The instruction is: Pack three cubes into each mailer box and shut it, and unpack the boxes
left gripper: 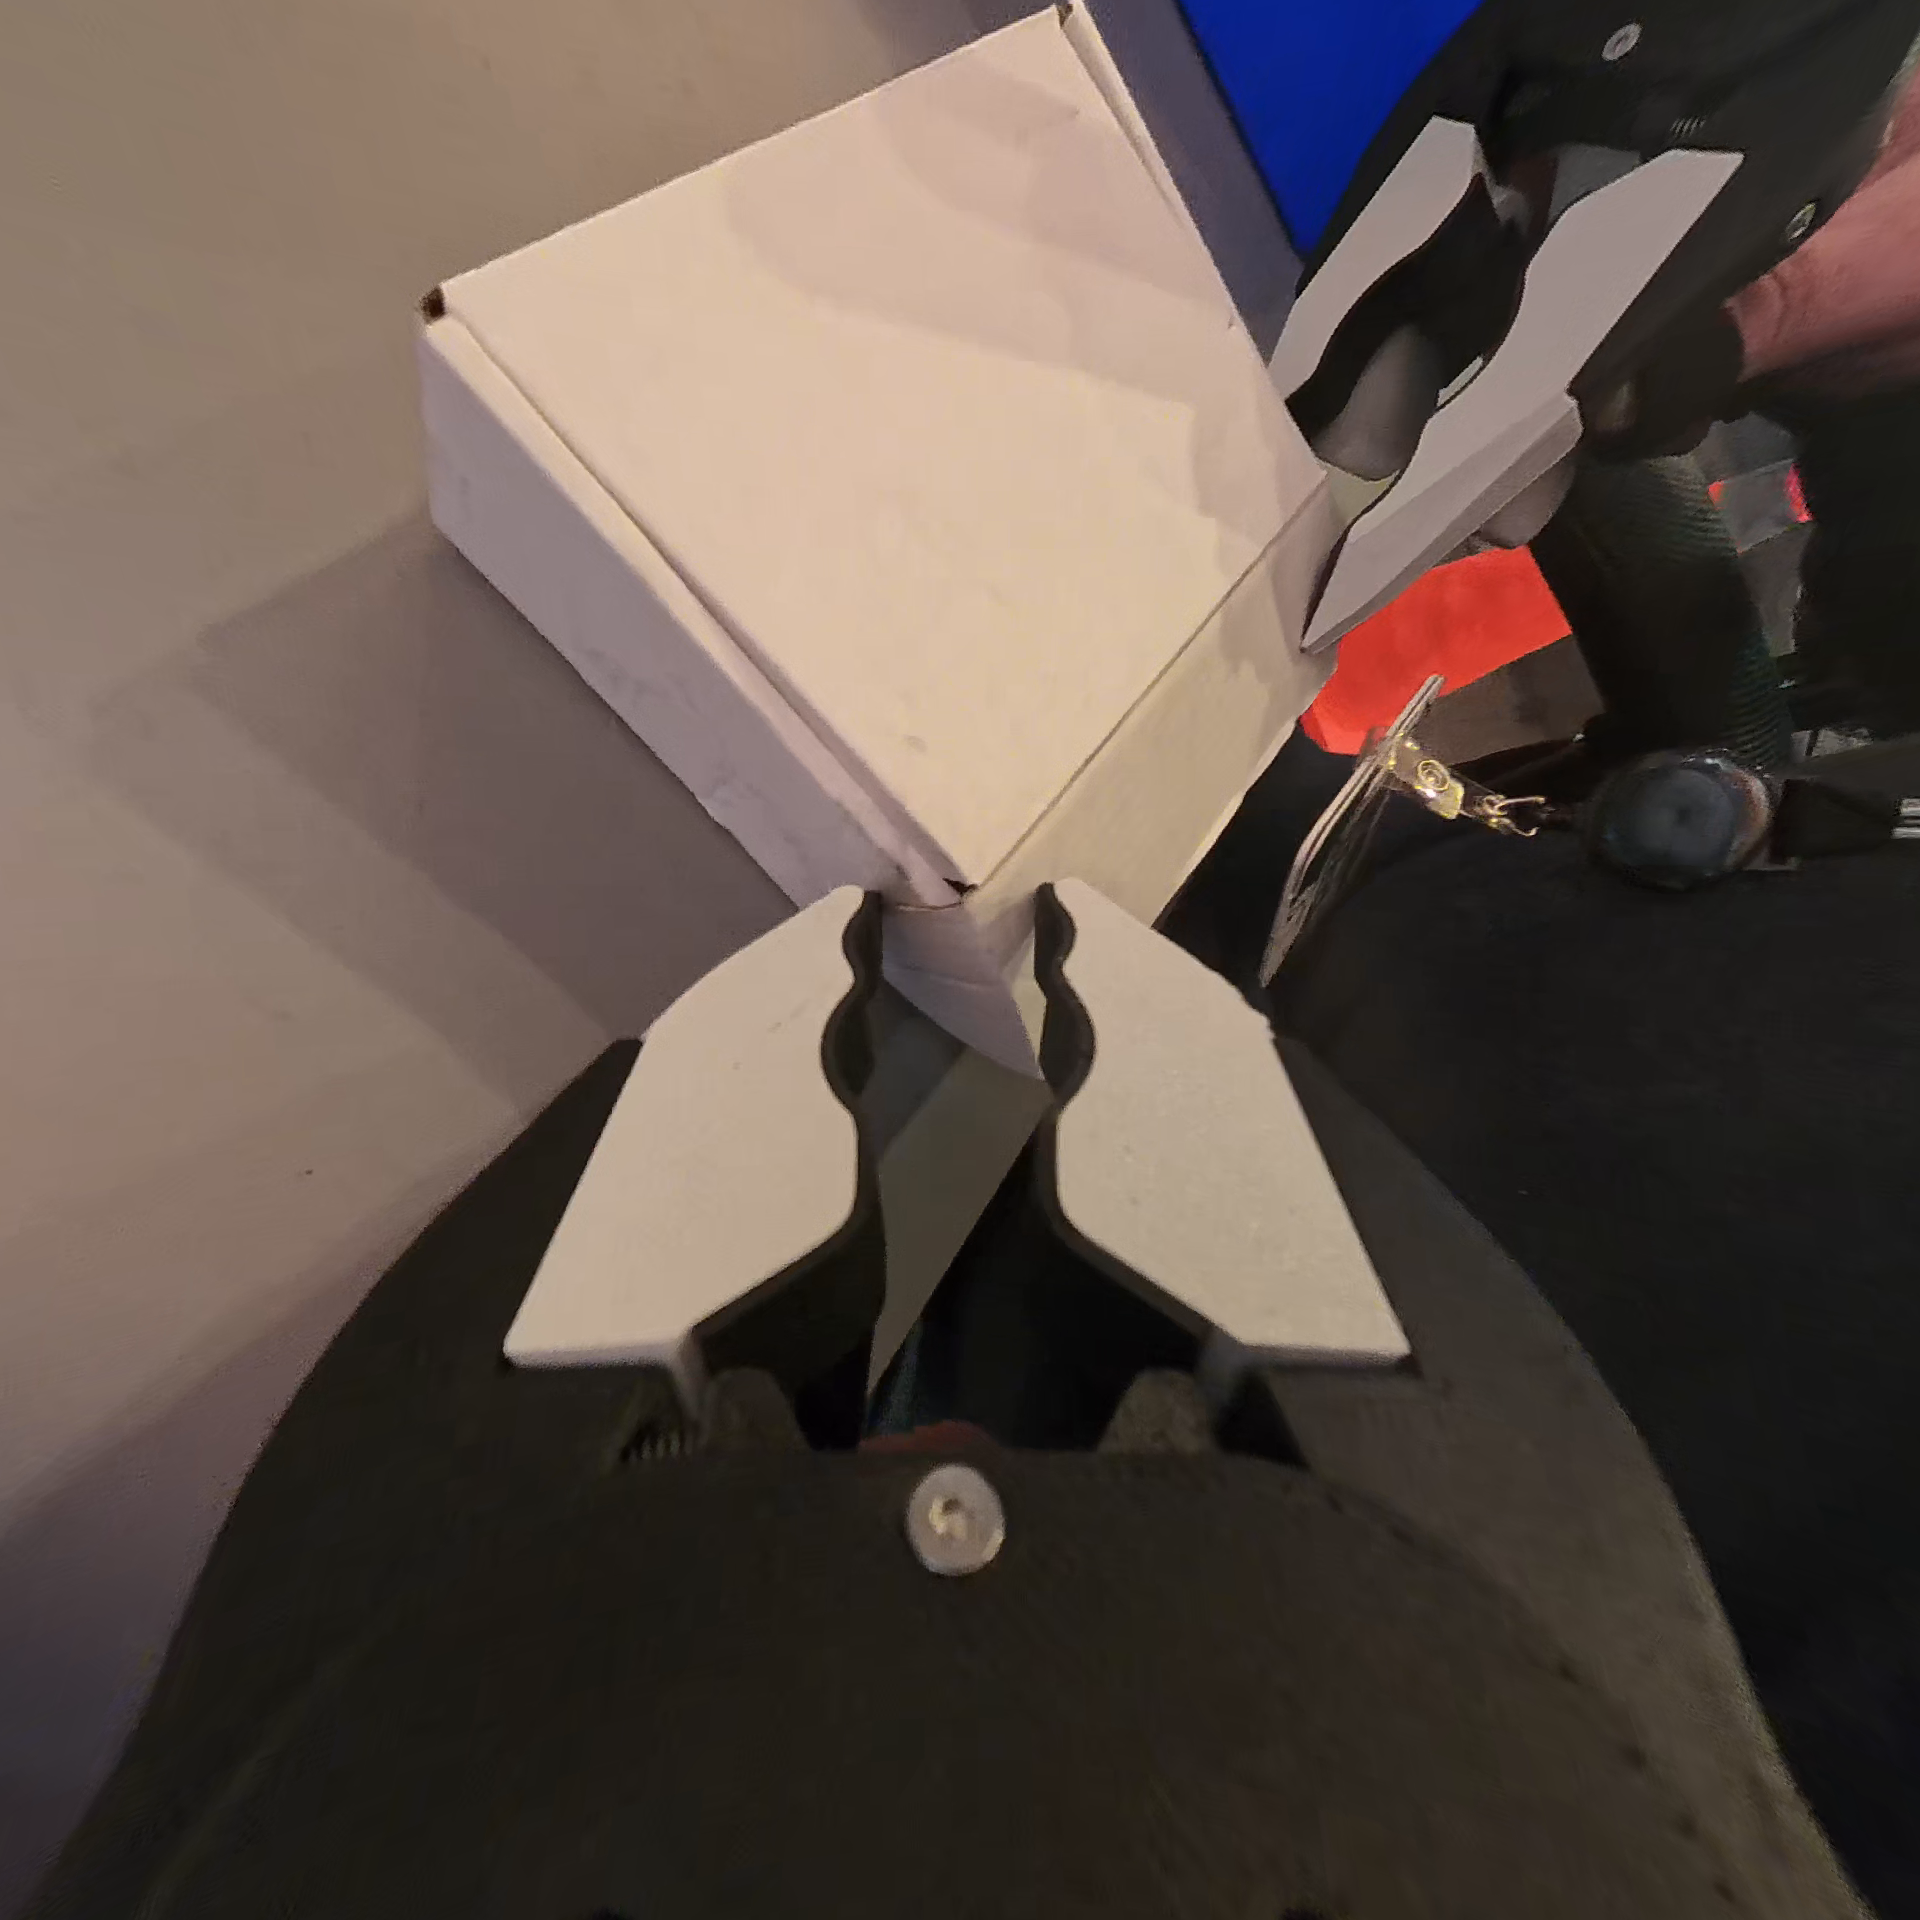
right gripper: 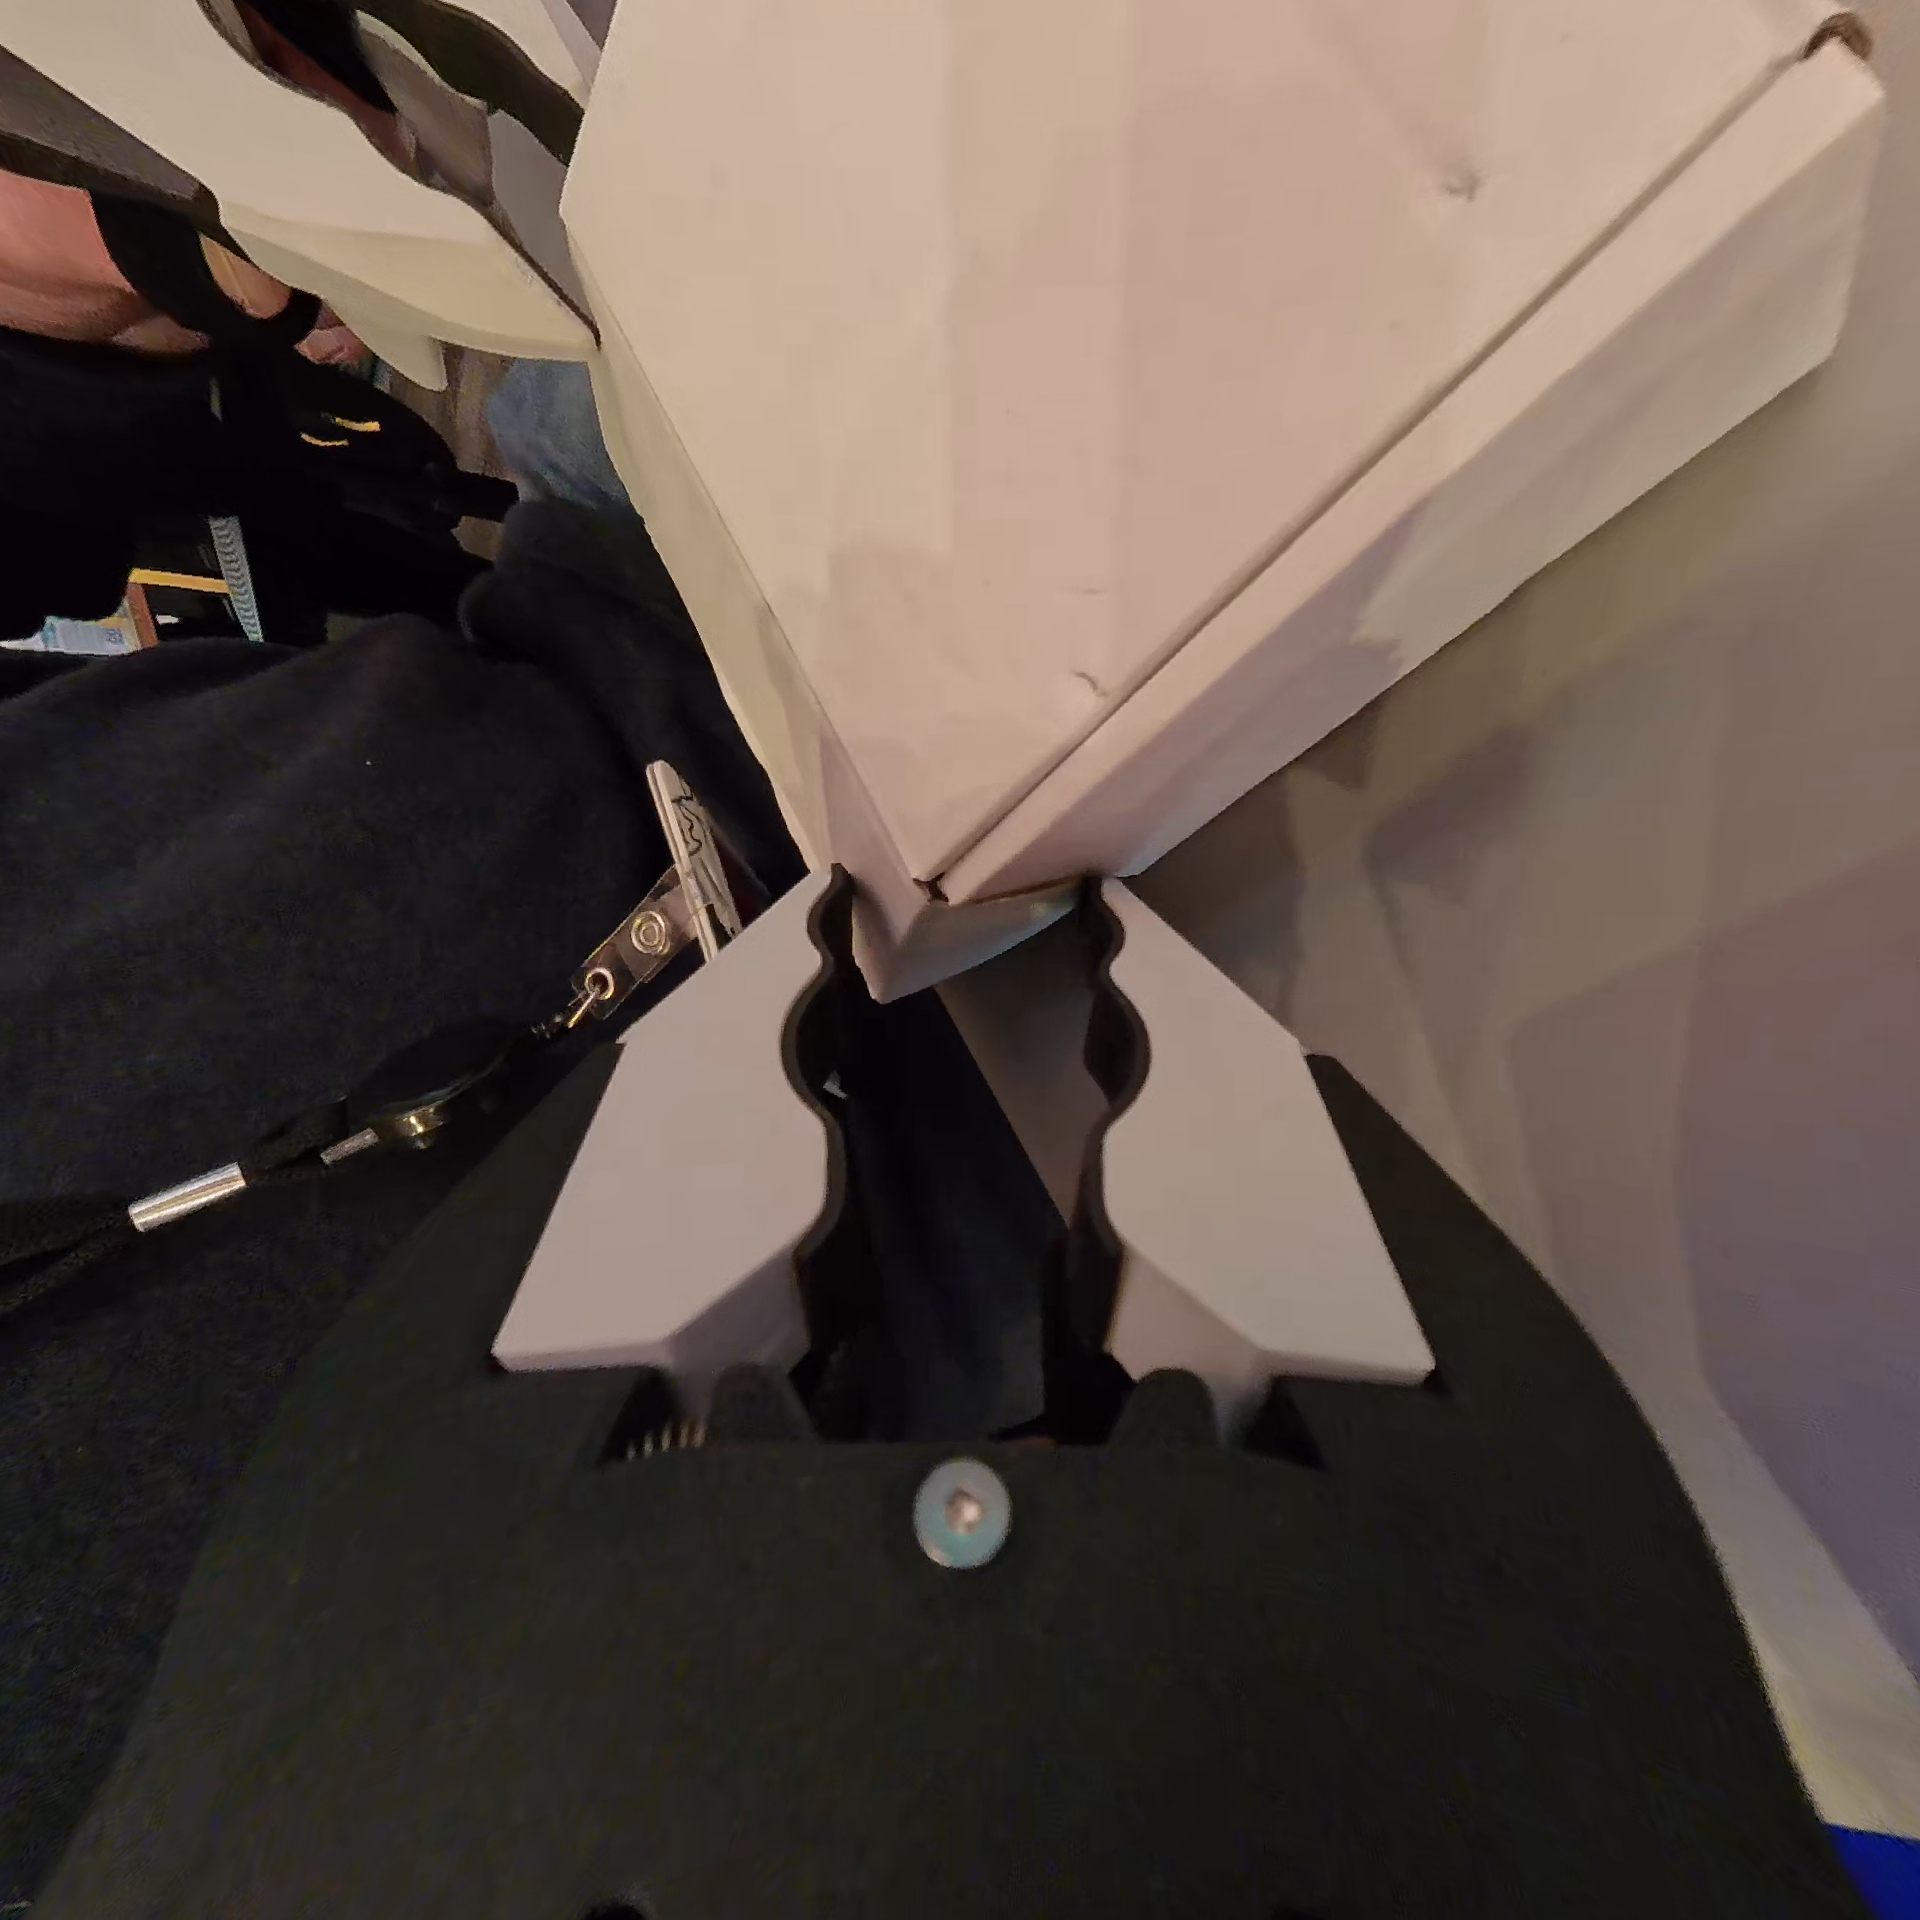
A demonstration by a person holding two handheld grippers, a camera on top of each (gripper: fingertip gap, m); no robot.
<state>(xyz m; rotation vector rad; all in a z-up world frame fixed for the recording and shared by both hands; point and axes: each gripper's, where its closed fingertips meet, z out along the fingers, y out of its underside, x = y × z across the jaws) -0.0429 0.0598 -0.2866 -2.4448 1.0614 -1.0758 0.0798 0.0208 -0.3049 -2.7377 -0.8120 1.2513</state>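
While lid lies flat: mailer box white, shut, scuffed.
Left gripper: narrowed onto box's near corner.
Right gripper: narrowed onto neighbouring corner.
Table: bare beside box.

I am working at what looks like an office or lab desk rather than a home. A plain beige surface is stretching out under my view. A badge holder on a dark lanyard is hanging against my dark clothing, and a bright blue panel is glowing beyond the far edge.
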